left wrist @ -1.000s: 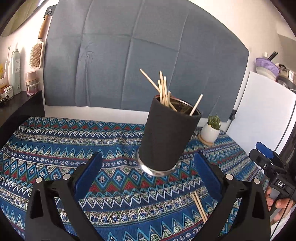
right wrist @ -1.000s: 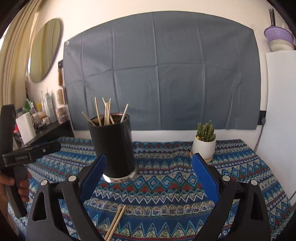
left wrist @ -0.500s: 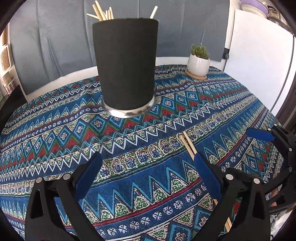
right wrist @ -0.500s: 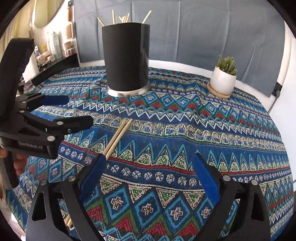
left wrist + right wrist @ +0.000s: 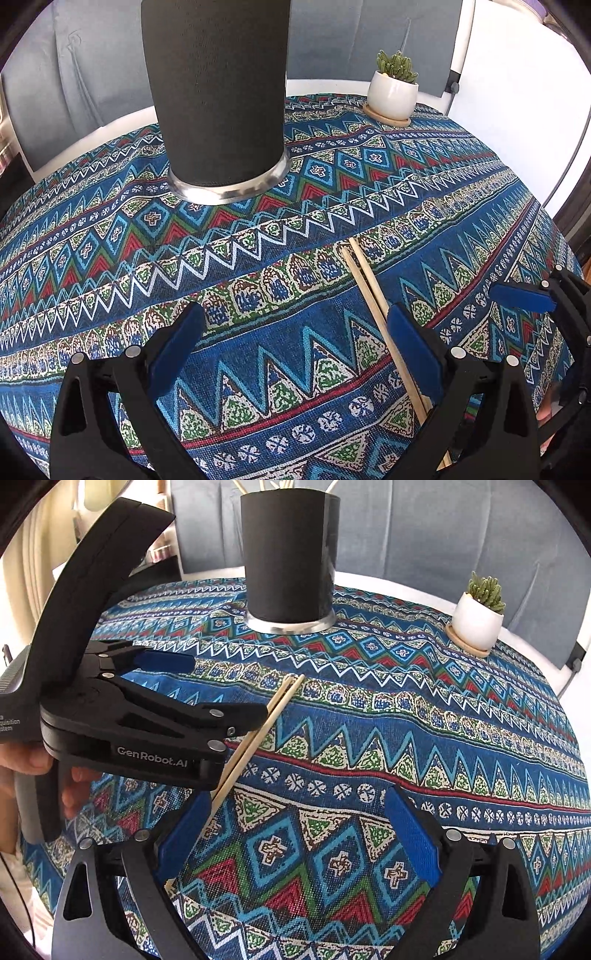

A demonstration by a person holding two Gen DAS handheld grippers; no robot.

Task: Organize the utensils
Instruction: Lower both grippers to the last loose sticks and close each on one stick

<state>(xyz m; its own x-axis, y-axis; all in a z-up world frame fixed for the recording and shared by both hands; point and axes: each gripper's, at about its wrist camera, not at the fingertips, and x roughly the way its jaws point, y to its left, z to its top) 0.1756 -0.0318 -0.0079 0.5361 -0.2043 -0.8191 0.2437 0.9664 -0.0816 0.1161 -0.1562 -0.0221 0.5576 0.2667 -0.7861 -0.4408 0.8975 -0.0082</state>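
I see a woven cloth (image 5: 295,229) with a coarse, matt weave under two pale, smooth wooden chopsticks (image 5: 373,291). The holder (image 5: 218,88) looks matt black above a shiny metal base ring, and my grippers' fingers (image 5: 413,834) wear textured blue pads on black plastic; the plant pot (image 5: 476,622) looks glossy white.

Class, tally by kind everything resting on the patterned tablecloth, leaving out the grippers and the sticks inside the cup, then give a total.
Loose chopsticks: 2
Black cup: 1
Potted plant: 1
Total: 4
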